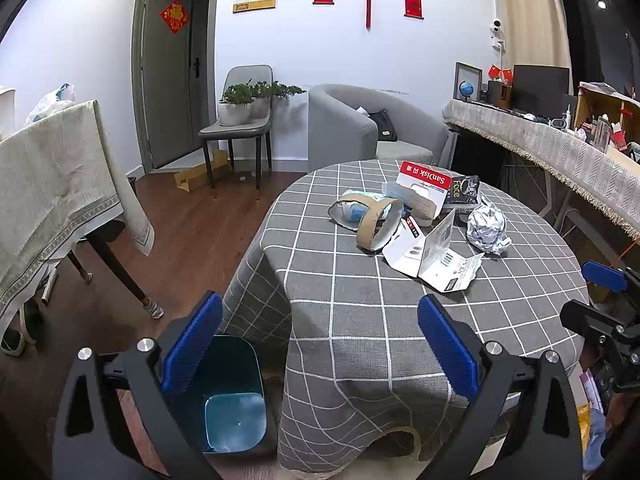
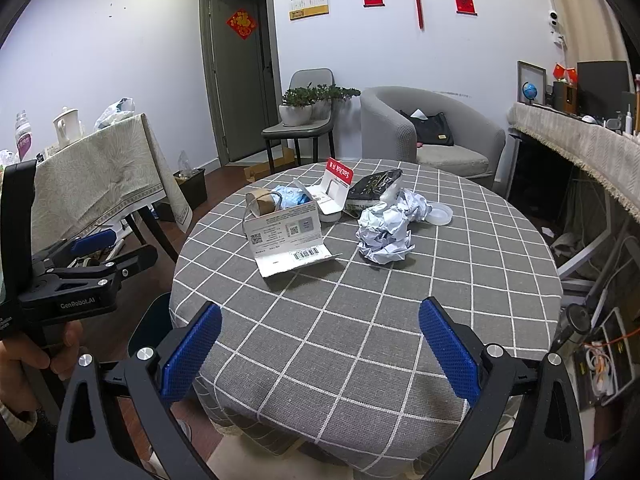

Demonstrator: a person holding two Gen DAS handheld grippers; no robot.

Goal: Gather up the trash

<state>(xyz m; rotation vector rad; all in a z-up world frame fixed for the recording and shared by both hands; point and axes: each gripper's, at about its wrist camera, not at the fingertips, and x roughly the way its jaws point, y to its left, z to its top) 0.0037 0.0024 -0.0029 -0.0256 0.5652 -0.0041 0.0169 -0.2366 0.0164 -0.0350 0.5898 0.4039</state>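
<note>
The trash lies in a heap on the far half of the table (image 2: 360, 320), well ahead of both grippers: crumpled paper (image 2: 386, 236) nearest the right gripper (image 2: 320, 348), folded card packaging (image 2: 286, 240) left of it. Both the right and the left gripper (image 1: 320, 348) have their jaws wide open and empty. The bin (image 1: 228, 396) stands on the floor below the table's left edge, partly hidden by a jaw. Items behind the heap overlap and are hard to separate.
</note>
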